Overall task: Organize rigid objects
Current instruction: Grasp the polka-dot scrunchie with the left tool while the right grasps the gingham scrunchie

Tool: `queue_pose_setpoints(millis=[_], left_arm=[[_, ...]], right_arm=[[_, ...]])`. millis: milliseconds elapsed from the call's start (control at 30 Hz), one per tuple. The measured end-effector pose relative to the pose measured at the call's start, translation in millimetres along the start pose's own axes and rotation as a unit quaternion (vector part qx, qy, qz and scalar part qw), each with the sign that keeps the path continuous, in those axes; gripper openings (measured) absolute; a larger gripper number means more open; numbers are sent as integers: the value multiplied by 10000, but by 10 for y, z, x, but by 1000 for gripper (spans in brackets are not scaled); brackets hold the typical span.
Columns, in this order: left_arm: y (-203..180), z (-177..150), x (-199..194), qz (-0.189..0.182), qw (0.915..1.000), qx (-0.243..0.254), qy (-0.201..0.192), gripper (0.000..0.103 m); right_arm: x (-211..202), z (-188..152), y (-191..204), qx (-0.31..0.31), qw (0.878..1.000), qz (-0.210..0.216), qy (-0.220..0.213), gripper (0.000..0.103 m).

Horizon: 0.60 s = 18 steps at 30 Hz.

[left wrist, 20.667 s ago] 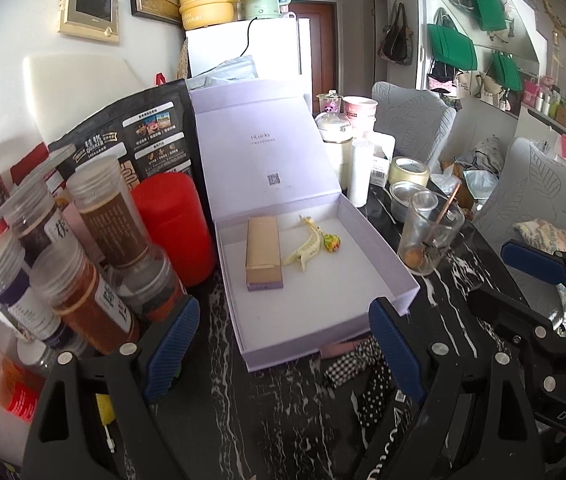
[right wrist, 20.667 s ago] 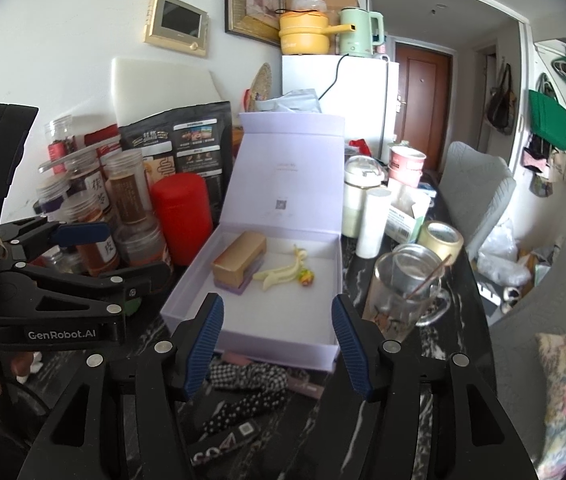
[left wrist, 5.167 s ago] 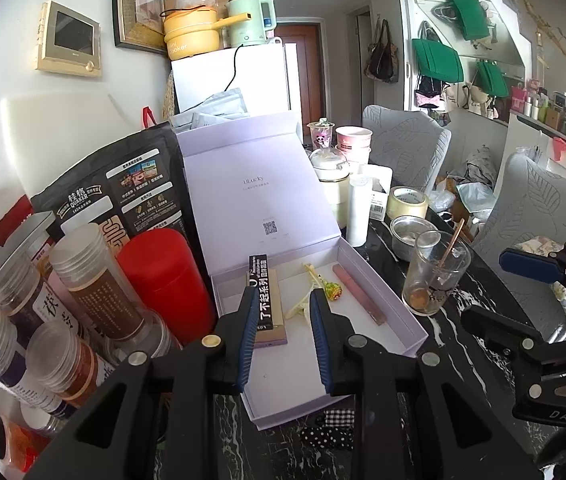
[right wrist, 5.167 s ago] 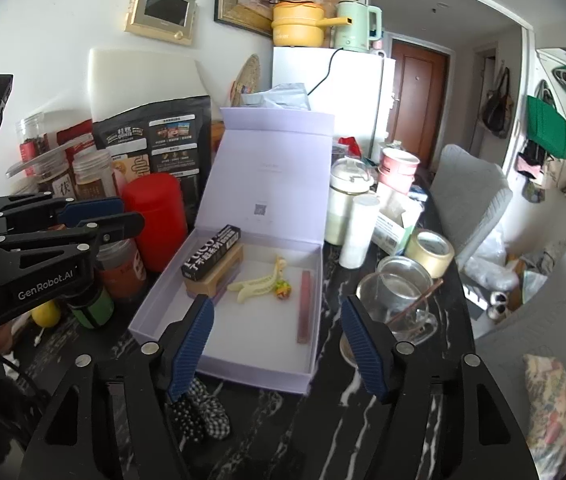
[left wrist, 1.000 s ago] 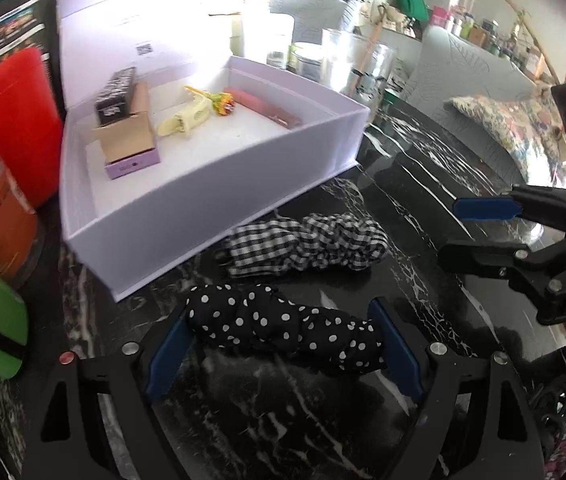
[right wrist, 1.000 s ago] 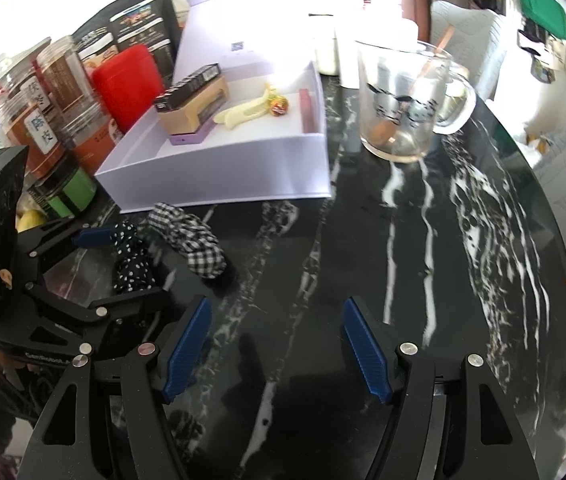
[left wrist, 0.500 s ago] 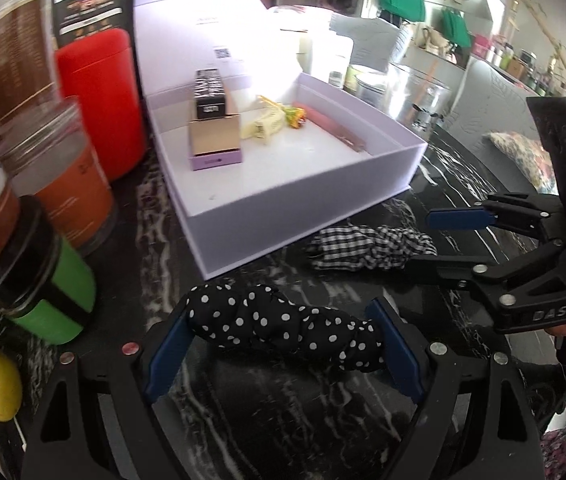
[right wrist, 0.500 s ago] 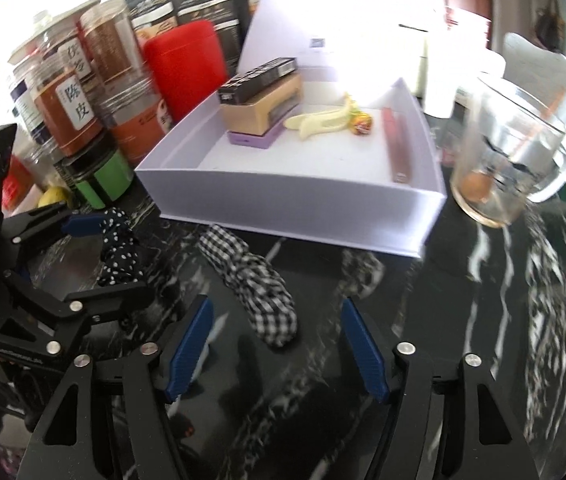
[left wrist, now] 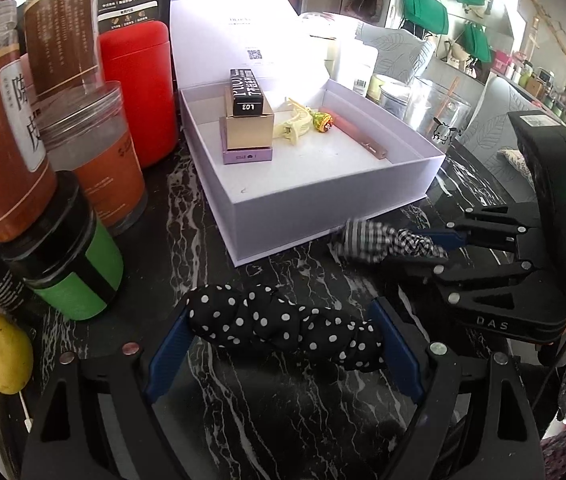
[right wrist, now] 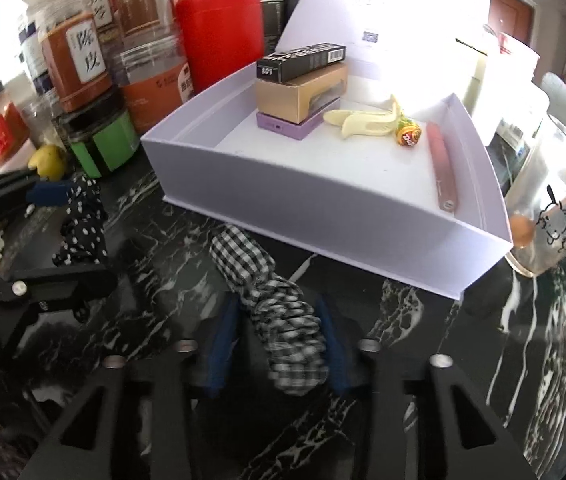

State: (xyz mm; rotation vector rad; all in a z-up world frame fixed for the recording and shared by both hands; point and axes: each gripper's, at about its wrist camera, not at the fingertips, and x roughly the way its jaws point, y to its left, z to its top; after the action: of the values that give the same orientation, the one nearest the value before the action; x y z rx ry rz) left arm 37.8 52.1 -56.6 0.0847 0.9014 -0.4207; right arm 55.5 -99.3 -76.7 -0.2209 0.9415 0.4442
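An open lilac box [left wrist: 323, 196] [right wrist: 323, 208] holds a black box on a gold box [left wrist: 247, 120], a banana-shaped clip [right wrist: 363, 122], a lollipop [right wrist: 407, 135] and a pink stick [right wrist: 441, 168]. My left gripper [left wrist: 283, 334] holds a black polka-dot hair band [left wrist: 283, 326] end to end between its blue pads, just above the black marble table. My right gripper [right wrist: 279, 334] is shut on a black-and-white checked hair band [right wrist: 279, 312] in front of the box; it also shows in the left wrist view [left wrist: 435, 248].
Spice jars [left wrist: 95, 160], a green-banded jar [left wrist: 71, 264], a red canister [left wrist: 139, 84] and a lemon [left wrist: 1, 354] crowd the left. A glass mug [right wrist: 555, 208] stands right of the box. The box lid stands upright behind.
My right gripper has closed around the checked hair band. My left gripper still holds the polka-dot band and has shifted slightly toward the jars.
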Motion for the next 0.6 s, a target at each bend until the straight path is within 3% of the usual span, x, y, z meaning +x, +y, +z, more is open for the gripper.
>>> queue_pose_setpoints(millis=[600], left_arm=[[-211,-123,-200,-79,9997,123,-177,86]], right_arm=[[-491,-371,107,350,9991,75,-232,22]])
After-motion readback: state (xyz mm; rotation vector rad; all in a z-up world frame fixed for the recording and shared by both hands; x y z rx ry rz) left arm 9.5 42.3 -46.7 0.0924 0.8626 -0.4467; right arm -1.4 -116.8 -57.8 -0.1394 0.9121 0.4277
